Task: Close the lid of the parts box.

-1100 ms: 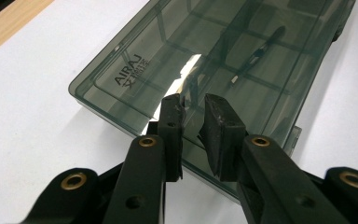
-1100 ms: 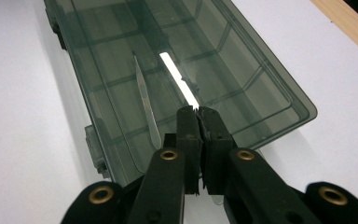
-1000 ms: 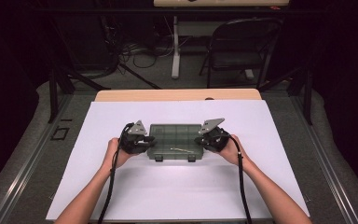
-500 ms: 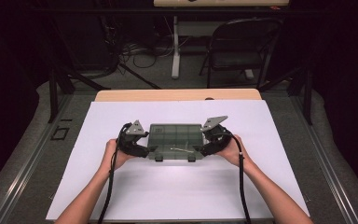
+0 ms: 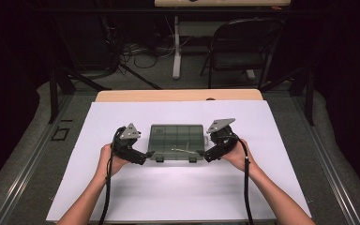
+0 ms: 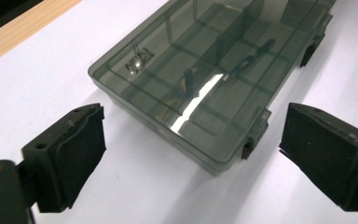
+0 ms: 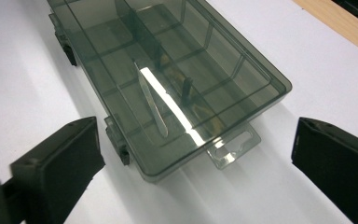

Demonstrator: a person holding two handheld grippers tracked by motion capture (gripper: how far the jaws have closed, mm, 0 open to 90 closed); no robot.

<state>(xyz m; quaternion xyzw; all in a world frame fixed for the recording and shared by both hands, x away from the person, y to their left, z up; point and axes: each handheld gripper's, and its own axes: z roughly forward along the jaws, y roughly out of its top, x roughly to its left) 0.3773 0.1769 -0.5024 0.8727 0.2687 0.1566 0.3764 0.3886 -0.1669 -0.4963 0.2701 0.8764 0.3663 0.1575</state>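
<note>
On the white sheet (image 5: 178, 187) covering the table, a smoky plastic compartment box (image 5: 176, 138) lies flat with its lid down. At its left end the left gripper (image 5: 146, 157) has just been opening its jaws, nothing between them; at its right end the right gripper (image 5: 207, 158) likewise. Both seem to have let go, so the handling looks finished. Whether the near latches (image 6: 248, 148) are snapped shut is hard to tell.

lab/studio | black curtains | floor cables (image 5: 136, 51) | folding chair (image 5: 243, 47) | white-topped table (image 5: 178, 197)
</note>
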